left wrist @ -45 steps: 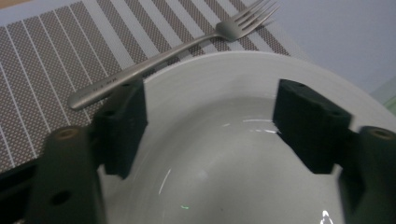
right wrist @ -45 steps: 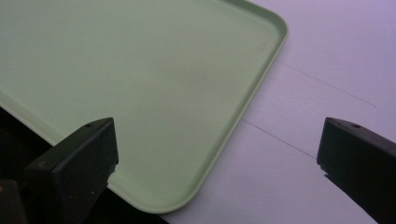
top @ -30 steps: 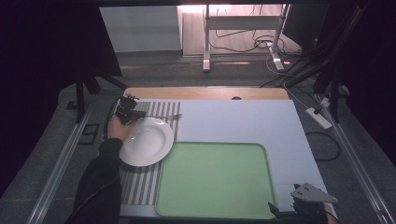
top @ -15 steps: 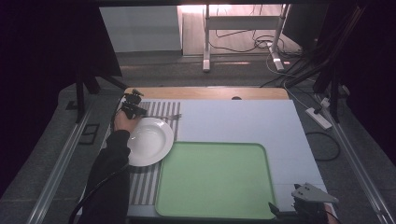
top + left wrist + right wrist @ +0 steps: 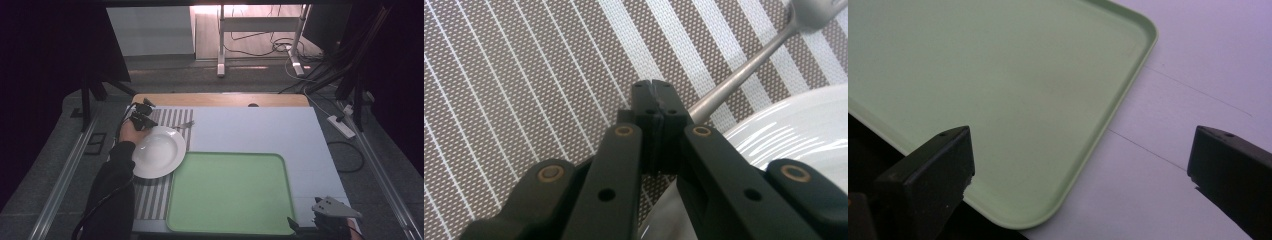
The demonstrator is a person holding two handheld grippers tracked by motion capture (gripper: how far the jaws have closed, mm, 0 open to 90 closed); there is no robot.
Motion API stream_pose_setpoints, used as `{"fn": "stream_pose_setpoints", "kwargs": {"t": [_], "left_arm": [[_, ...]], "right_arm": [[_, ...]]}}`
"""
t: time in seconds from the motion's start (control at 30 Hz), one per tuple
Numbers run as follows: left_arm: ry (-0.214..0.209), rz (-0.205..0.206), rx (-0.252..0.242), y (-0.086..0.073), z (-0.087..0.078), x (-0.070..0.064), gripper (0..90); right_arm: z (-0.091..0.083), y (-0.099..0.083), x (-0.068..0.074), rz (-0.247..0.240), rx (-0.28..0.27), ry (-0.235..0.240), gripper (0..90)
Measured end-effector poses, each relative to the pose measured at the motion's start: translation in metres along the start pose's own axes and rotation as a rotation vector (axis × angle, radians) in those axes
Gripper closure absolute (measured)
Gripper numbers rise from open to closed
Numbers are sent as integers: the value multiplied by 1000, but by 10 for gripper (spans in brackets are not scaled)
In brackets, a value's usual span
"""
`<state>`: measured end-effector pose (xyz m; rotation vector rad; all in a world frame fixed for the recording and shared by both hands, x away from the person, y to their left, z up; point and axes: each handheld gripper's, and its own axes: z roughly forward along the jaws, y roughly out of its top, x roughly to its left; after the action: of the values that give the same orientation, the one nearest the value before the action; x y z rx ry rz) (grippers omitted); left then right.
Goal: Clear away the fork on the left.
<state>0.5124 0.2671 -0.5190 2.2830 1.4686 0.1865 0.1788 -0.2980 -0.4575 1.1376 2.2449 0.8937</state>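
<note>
A: So, the left gripper [image 5: 655,95] has its black jaws pressed together just beside the fork [image 5: 744,65], right?

B: Yes, they meet with nothing between them. The fork is thin, shiny metal; its handle runs aslant across the woven placemat [image 5: 524,75], brown with white stripes, and passes behind the jaw tips next to the rim of the plate [image 5: 804,130].

A: And from above?

B: The plate [image 5: 156,151] is round, white and glossy, lying on the striped placemat [image 5: 150,200] by the table's left edge. The fork [image 5: 186,123] lies just beyond it, toward the far left corner.

A: The right gripper [image 5: 1080,165]?

B: Its jaws stand wide apart over the near right corner of the smooth green tray [image 5: 998,90], which has rounded corners and a raised lip. The pale table [image 5: 260,130] beyond the tray lies open.
</note>
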Motion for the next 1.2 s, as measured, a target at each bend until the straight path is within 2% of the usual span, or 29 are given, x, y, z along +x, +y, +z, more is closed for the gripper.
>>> {"fn": "stream_pose_setpoints", "kwargs": {"t": [0.17, 0.23, 0.27, 0.3, 0.4, 0.43, 0.47, 0.5, 0.53, 0.63, 0.7, 0.77, 0.8, 0.93, 1.03, 1.07, 1.13, 1.2], "left_arm": [[-12, 18, -4, 0, 0, 1, 892], [-4, 24, -23, 1, -1, 1, 882], [-8, 21, -38, 2, -1, 1, 794], [-16, 13, -57, 3, -2, 0, 794], [-22, 18, -97, 10, -5, -4, 643], [-24, 19, -110, 13, -6, -6, 579], [-30, 24, -122, 15, -6, -8, 457], [-37, 30, -130, 17, -6, -10, 457], [-42, 41, -133, 19, -6, -13, 399], [-72, 70, -127, 25, 0, -21, 233], [-71, 85, -106, 29, 6, -28, 102], [-73, 107, -75, 33, 12, -34, 50], [-57, 115, -57, 34, 15, -37, 13], [-52, 147, 5, 41, 25, -44, 15], [-13, 183, 65, 46, 32, -49, 28], [0, 187, 73, 47, 33, -50, 40], [-8, 187, 72, 49, 33, -50, 64], [-12, 196, 66, 49, 30, -49, 145]], "right_arm": [[1, 0, 0, -2, -1, 3, 0], [0, 0, 0, -1, 0, 3, 0], [0, 0, 0, -1, 0, 3, 0], [0, 0, 0, -1, 0, 3, 0], [1, 0, 0, -1, -1, 4, 0], [1, 0, 0, -1, -1, 5, 0], [1, 0, 0, -2, 0, 5, 0], [1, 0, 0, -2, 0, 5, 0], [1, 0, 0, -2, 0, 5, 0], [1, 0, 0, -6, 0, 6, 0], [0, 0, 0, -7, 0, 7, 0], [1, 0, 0, -7, 0, 8, 0], [1, 0, 0, -7, 0, 8, 0], [0, 0, 0, -7, -1, 9, 0], [0, 0, 0, -6, -2, 9, 0], [0, 0, 0, -6, -2, 10, 0], [0, 0, 0, -8, -3, 9, 0], [0, 0, 0, -9, -4, 9, 0]]}}
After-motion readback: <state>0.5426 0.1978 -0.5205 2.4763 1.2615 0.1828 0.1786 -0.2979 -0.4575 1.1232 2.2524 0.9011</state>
